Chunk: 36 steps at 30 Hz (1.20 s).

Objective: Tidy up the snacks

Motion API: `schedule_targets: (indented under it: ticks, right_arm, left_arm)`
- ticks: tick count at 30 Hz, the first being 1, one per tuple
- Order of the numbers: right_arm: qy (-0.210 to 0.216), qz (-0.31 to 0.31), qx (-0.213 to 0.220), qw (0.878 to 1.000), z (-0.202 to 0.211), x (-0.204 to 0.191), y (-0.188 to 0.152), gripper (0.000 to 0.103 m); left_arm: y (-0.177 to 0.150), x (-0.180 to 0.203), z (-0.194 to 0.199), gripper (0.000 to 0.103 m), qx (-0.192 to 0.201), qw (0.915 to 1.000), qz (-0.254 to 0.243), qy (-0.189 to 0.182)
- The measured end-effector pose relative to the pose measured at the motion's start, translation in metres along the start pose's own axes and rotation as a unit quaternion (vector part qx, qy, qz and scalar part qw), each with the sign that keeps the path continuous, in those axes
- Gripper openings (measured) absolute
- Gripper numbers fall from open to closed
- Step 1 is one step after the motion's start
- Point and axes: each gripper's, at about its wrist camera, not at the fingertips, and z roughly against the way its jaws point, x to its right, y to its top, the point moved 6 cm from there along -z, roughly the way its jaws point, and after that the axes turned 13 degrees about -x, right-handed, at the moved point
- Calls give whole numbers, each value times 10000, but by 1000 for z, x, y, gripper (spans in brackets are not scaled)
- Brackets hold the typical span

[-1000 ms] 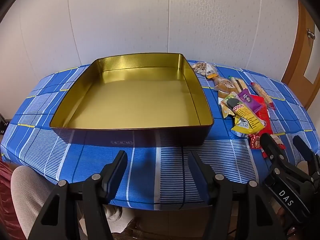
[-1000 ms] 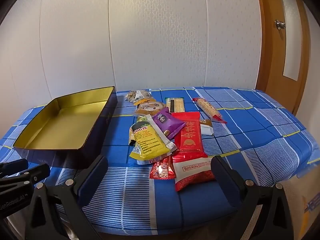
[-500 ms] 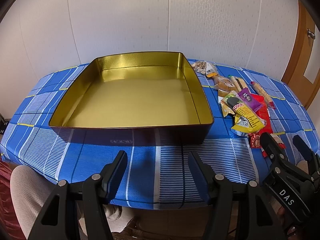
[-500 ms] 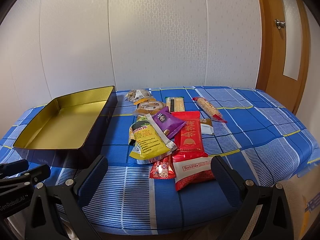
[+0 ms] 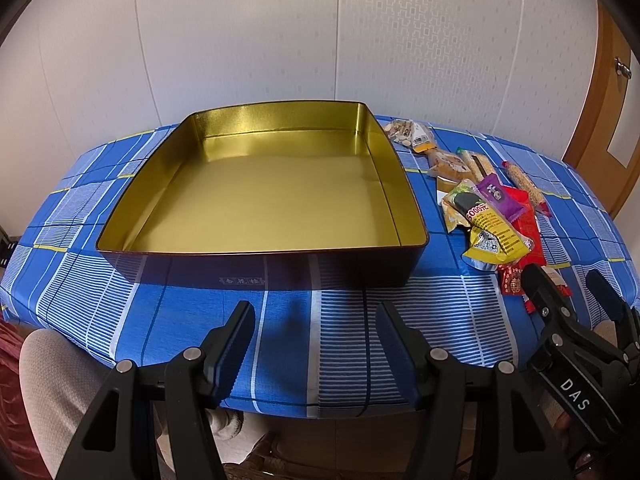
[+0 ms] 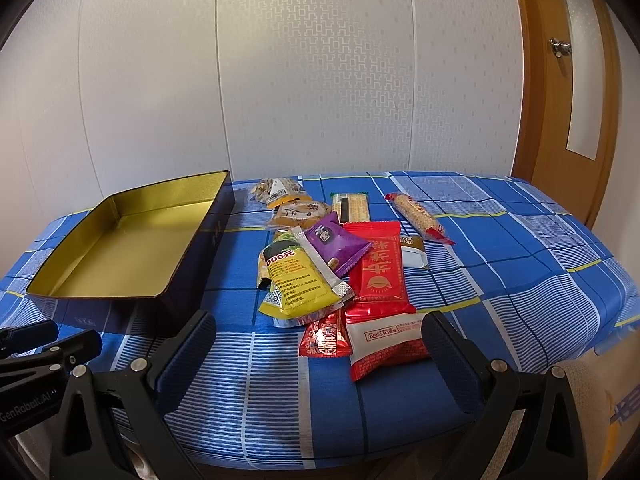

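Left wrist view: both grippers level at table edge (image 5: 160, 320), jaws apart, empty.

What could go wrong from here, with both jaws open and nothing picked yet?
1. The snacks overlap: the yellow packet lies on the purple packet and the red packet, so a grasp may drag or lift a neighbour.
2. The white-and-red packet lies flat near the table front edge; the right gripper could nudge it off.
3. The packets are flat and glossy, so they may slip before reaching the gold tin.
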Motion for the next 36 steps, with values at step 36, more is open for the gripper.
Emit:
schedule_targets:
  ticks: [36]
  right_arm:
    - [-10, -1607, -669, 9847, -17, 90, -9, 91]
  left_arm:
    - [-11, 13, -3, 64, -474, 9954, -216, -804]
